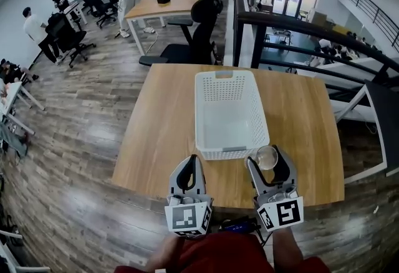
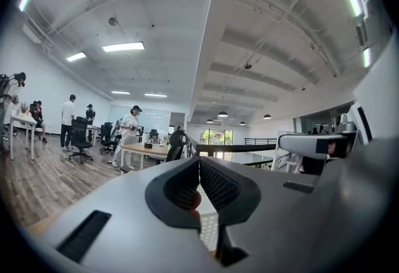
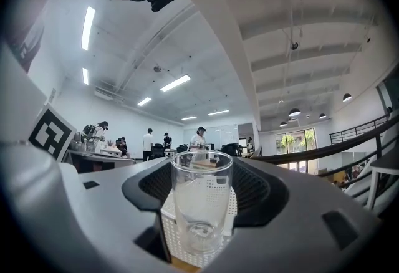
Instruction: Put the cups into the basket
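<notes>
Right hand-held gripper [image 1: 269, 161] clamps upright glass cup [image 3: 201, 203] beside basket [image 1: 227, 116]; left hand-held gripper [image 1: 192, 163] closed, empty

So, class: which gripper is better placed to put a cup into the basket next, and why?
Right. The right gripper grips a clear glass cup beside the white basket's near right corner; the left gripper is shut on nothing.

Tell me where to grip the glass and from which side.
Grip the glass on its side wall about mid-height, coming from the near side with a jaw either side. It is upright, round, smooth-walled and handleless, and the basket blocks the far side. The right gripper holds it this way.
</notes>
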